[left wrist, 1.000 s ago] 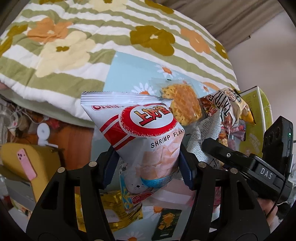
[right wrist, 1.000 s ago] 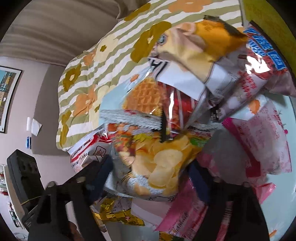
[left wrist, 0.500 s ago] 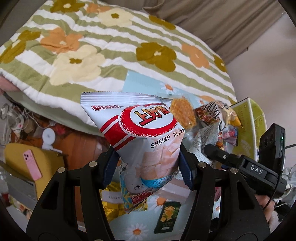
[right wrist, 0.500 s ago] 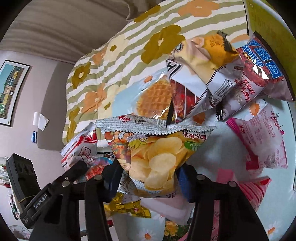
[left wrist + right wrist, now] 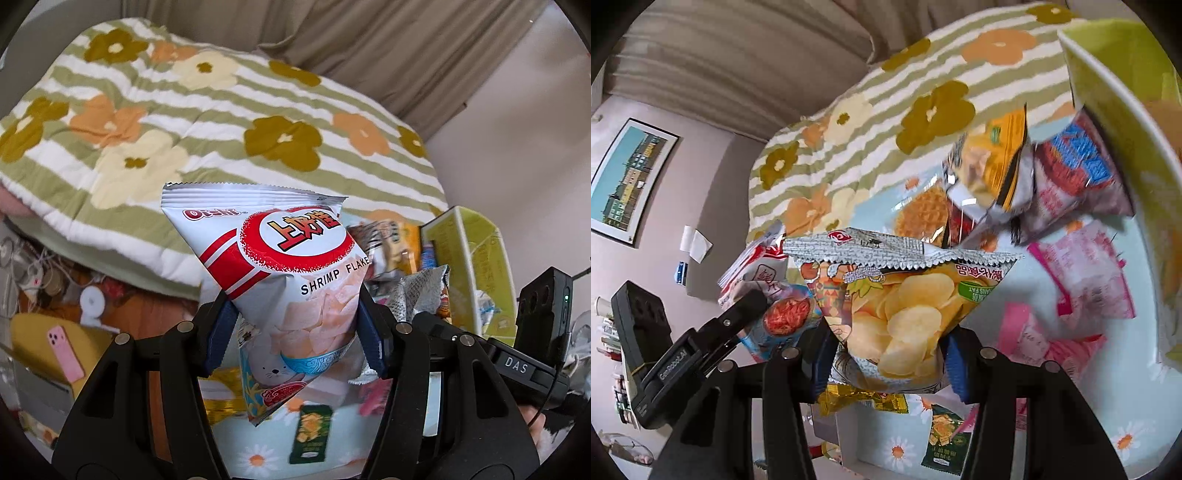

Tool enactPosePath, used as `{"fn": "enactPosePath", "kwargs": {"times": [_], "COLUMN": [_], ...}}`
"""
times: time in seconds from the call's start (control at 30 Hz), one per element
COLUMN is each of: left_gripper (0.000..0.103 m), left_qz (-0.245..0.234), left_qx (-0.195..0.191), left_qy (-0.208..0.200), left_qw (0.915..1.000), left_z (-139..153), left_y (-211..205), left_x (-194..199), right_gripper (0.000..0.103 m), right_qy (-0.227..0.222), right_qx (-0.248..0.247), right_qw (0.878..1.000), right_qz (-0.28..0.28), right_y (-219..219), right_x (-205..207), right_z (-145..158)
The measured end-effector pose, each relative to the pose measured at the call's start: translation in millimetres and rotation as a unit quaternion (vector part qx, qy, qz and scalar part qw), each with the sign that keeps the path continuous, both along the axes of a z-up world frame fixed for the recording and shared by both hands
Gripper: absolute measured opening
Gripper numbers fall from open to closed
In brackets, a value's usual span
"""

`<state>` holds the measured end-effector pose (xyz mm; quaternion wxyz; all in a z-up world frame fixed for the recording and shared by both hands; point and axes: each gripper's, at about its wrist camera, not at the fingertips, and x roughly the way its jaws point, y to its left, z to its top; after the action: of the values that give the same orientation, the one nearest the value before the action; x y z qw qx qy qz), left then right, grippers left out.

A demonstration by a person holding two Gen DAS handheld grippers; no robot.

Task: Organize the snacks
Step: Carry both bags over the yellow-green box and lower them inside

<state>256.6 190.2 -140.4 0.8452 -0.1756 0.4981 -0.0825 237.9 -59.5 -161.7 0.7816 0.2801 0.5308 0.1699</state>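
Now, left gripper (image 5: 297, 332) pinching shrimp flakes bag (image 5: 291, 273)

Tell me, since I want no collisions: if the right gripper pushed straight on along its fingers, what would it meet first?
Probably the waffle packet, lying behind the potato chip bag that the right gripper grips; depth is unclear.

A white-and-red shrimp flakes bag (image 5: 295, 266) stands upright, pinched at its lower half, lifted off the surface. A potato chip bag (image 5: 905, 314) with a silver serrated top is likewise upright and pinched. More snack packets (image 5: 1071, 184) lie heaped beside the yellow-green box (image 5: 1126, 110).
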Motion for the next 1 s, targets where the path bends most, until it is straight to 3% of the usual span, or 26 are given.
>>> {"fn": "enactPosePath", "kwargs": {"times": [0.2, 0.5, 0.77, 1.0], "left_gripper": [0.056, 0.056, 0.056, 0.056], "left_qz": [-0.014, -0.011, -0.037, -0.083], "left_qx": [0.009, -0.007, -0.028, -0.023], "left_qy": [-0.035, -0.077, -0.086, -0.055], "left_qw": [0.9993, 0.9970, 0.9952, 0.9948], "left_z": [31.5, 66.2, 71.9, 53.8], "left_y": [-41.7, -145.5, -263.4, -351.9], "left_x": [-1.1, 4.5, 25.6, 51.2], "right_gripper": [0.048, 0.048, 0.048, 0.048], "right_qy": [-0.059, -0.136, -0.149, -0.141], "right_qx": [-0.007, -0.034, -0.065, -0.099], "right_qw": [0.998, 0.990, 0.986, 0.984], "right_qz": [-0.009, -0.017, -0.034, -0.049], "right_y": [-40.6, -151.9, -258.6, -315.9], "right_x": [-7.0, -10.6, -4.0, 5.8], "right_z": [39.8, 93.0, 101.5, 95.1]}}
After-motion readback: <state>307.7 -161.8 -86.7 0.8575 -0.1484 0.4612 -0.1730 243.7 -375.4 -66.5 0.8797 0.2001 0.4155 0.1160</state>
